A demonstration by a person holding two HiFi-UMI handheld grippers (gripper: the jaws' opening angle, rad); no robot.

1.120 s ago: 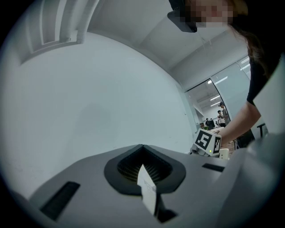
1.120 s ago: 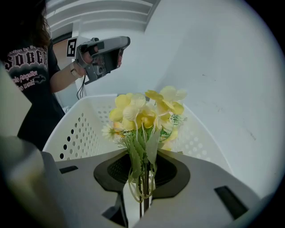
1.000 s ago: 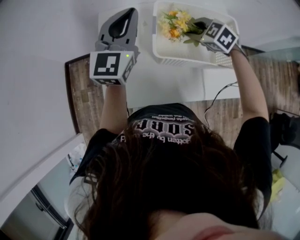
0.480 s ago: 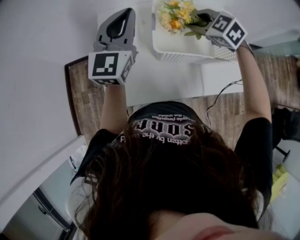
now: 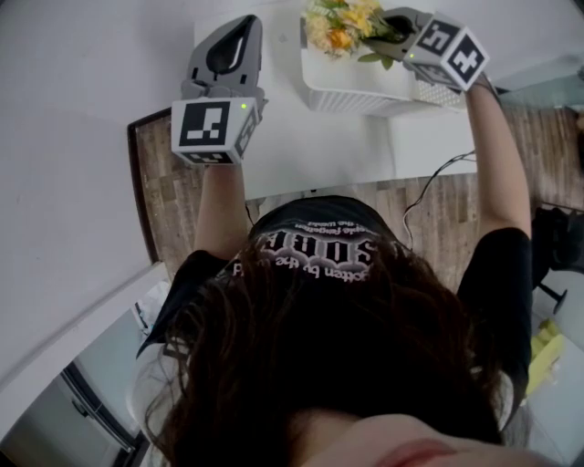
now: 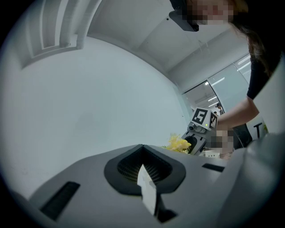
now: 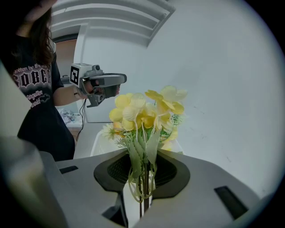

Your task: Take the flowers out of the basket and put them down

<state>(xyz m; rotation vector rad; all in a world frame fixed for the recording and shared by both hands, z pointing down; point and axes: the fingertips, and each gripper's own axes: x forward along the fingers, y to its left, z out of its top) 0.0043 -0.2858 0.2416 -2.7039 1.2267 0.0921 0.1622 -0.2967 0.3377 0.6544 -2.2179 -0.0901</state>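
A bunch of yellow and white flowers [image 5: 342, 23] with green leaves hangs over the white slatted basket [image 5: 356, 91], at the top of the head view. My right gripper [image 5: 383, 27] is shut on the stems. In the right gripper view the stems run down between the jaws [image 7: 142, 196], with the blooms [image 7: 144, 113] standing above them and the basket [image 7: 100, 140] below. My left gripper [image 5: 245, 23] hovers left of the basket over the white table [image 5: 310, 155], jaws together and nothing in them [image 6: 147, 189].
The basket stands at the far end of the white table, close to a pale wall. Brown wood floor [image 5: 169, 201] shows left and right of the table. A black cable [image 5: 429, 187] hangs off the table's right side.
My right gripper has risen with the flowers, so the bunch now stands higher over the basket. The left gripper has hardly moved.
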